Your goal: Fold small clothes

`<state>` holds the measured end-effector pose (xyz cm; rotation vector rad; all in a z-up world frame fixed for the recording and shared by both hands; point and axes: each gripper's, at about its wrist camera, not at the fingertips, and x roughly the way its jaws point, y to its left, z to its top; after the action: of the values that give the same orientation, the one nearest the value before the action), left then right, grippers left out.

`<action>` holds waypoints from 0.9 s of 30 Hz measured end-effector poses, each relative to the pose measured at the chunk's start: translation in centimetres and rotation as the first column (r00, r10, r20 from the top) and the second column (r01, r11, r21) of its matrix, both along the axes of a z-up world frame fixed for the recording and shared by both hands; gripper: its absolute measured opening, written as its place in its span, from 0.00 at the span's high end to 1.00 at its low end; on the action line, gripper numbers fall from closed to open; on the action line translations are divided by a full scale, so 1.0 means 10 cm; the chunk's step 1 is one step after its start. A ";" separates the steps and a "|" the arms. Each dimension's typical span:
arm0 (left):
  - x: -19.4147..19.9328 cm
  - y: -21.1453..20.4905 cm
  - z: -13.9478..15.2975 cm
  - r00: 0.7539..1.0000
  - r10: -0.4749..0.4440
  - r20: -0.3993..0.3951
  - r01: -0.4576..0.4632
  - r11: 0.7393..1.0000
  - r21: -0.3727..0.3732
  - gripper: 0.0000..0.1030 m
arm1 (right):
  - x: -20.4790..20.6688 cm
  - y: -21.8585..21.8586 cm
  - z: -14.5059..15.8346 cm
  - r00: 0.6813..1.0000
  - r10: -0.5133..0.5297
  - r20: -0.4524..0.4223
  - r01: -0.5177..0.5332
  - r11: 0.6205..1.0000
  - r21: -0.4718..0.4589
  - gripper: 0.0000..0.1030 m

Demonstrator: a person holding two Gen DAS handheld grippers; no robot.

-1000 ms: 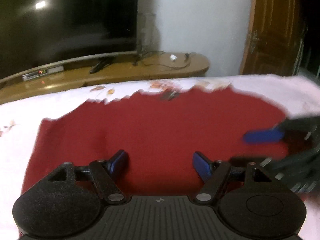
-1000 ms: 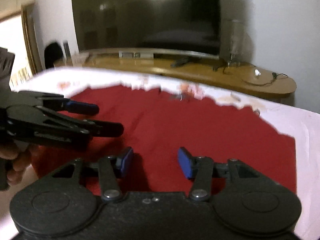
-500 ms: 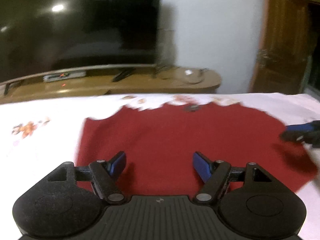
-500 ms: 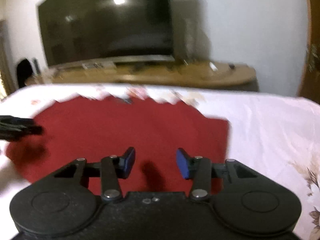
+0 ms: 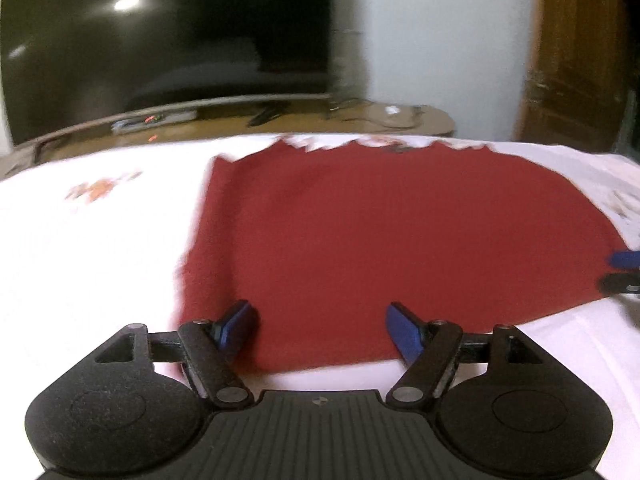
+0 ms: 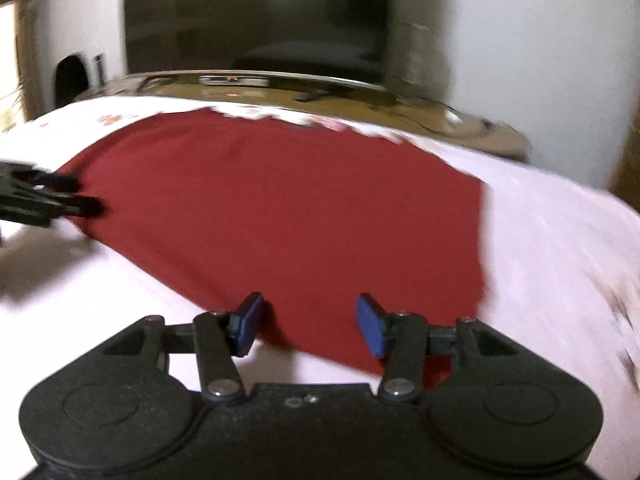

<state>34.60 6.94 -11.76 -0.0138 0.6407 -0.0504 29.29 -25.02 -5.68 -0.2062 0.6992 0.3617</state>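
Note:
A dark red cloth (image 5: 400,232) lies flat on the white flowered bedsheet (image 5: 100,260); its far edge is jagged. My left gripper (image 5: 320,322) hovers over the cloth's near edge close to its left corner, jaws open with nothing between them. My right gripper (image 6: 310,318) hovers over the near edge of the red cloth (image 6: 300,208) toward its right corner, also open and holding nothing. Each gripper shows in the other's view: the right gripper (image 5: 624,272) at the cloth's right edge, the left gripper (image 6: 60,198) at its left edge.
Beyond the bed stands a low wooden TV bench (image 5: 280,116) with a large dark television (image 5: 160,40), cables and small items on it. A wooden door (image 5: 576,52) is at the right. White sheet (image 6: 560,240) lies to both sides of the cloth.
The two grippers have drawn apart along the cloth's near edge: the left one went left, the right one went right. Both stayed open. The cloth has not moved.

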 end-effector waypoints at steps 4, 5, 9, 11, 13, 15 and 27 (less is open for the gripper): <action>0.07 -0.04 0.05 1.000 0.018 -0.013 -0.018 1.000 0.014 0.28 | -0.07 -0.14 -0.04 1.000 -0.028 -0.006 0.028 1.000 -0.001 0.51; 0.06 -0.05 0.08 1.000 0.030 -0.005 -0.030 1.000 0.008 0.28 | -0.10 -0.09 -0.02 1.000 -0.030 -0.006 0.030 0.999 -0.017 0.52; 0.03 -0.04 -0.01 0.999 0.033 -0.021 -0.033 0.999 0.015 0.28 | -0.21 -0.07 0.21 0.997 -0.062 0.052 0.058 0.995 0.075 0.52; 0.04 -0.03 0.00 0.999 0.039 -0.029 -0.039 0.999 0.005 0.27 | -0.09 -0.08 0.08 0.994 -0.109 -0.014 0.109 0.993 0.051 0.52; 0.03 -0.04 0.05 0.998 0.054 -0.035 -0.054 0.999 0.007 0.26 | -0.06 -0.22 0.00 0.993 -0.110 -0.040 0.113 0.991 0.066 0.49; -0.01 -0.04 0.05 0.998 0.054 -0.037 -0.053 0.998 0.022 0.26 | -0.05 -0.21 0.08 0.992 -0.120 -0.050 0.123 0.990 0.069 0.51; -0.03 -0.03 0.01 0.998 0.058 -0.040 -0.058 0.998 0.018 0.25 | 0.01 -0.28 -0.02 0.977 -0.206 -0.045 0.210 0.975 0.080 0.48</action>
<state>34.27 6.64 -11.68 -0.0176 0.6805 0.0111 29.43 -27.85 -5.93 -0.0454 0.7331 0.1942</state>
